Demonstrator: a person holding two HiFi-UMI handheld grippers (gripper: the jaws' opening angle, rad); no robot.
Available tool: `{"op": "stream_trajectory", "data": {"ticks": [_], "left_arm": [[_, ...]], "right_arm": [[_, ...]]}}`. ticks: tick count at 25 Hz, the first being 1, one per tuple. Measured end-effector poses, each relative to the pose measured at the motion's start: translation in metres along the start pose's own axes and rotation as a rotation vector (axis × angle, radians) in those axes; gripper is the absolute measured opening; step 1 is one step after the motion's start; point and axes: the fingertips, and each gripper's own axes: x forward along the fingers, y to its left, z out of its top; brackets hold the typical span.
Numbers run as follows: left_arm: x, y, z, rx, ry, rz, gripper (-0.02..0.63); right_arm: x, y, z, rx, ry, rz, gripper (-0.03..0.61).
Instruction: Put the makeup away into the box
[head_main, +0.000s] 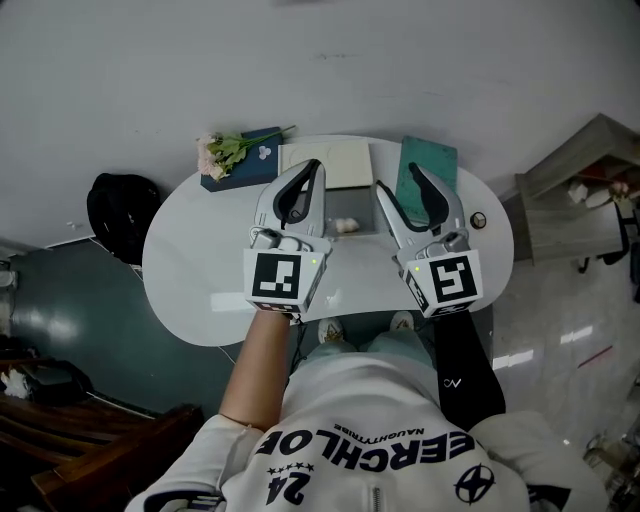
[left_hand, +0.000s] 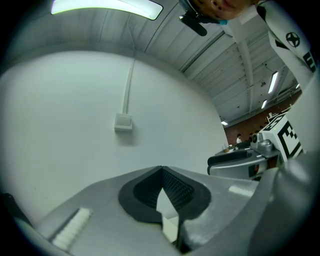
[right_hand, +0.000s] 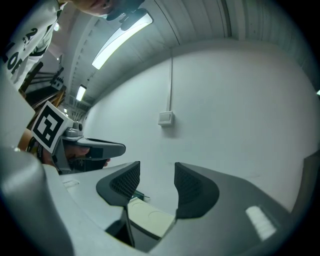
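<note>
On the white oval table (head_main: 200, 270) stands a box with its cream lid (head_main: 325, 163) propped open. Small pale makeup pieces (head_main: 345, 225) lie in its grey inside. My left gripper (head_main: 314, 166) is held above the box's left part, its tips touching and nothing between them; in the left gripper view it (left_hand: 161, 170) points level at a bare wall. My right gripper (head_main: 397, 178) is held over the box's right edge, open and empty. In the right gripper view the cream lid (right_hand: 150, 220) shows below its gap (right_hand: 156, 172).
A dark blue box with flowers (head_main: 235, 155) sits at the table's back left, a teal flat case (head_main: 428, 170) at the back right, a small round object (head_main: 478, 219) near the right rim. A black bag (head_main: 120, 205) lies on the floor at left, wooden furniture (head_main: 585, 165) at right.
</note>
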Motion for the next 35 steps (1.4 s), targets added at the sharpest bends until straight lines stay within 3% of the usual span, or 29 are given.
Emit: {"op": "stream_trajectory", "data": {"ticks": [14, 18, 24, 27, 35], "left_arm": [[0.11, -0.196, 0.018, -0.03, -0.046, -0.174, 0.006], [0.123, -0.23, 0.018, -0.025, -0.046, -0.189, 0.006], [0.126, -0.25, 0.014, -0.011, -0.034, -0.179, 0.006], [0.124, -0.248, 0.013, -0.009, -0.029, -0.161, 0.006], [0.114, -0.225, -0.004, 0.0, 0.023, -0.08, 0.006]], "right_arm": [[-0.127, -0.199, -0.023, 0.015, 0.039, -0.19, 0.249], [-0.149, -0.229, -0.031, 0.031, 0.043, -0.206, 0.248], [-0.156, -0.236, -0.051, 0.056, 0.067, -0.175, 0.249], [-0.147, -0.236, -0.091, 0.091, 0.156, -0.144, 0.26], [-0.131, -0.241, -0.25, 0.159, 0.519, -0.065, 0.315]]}}
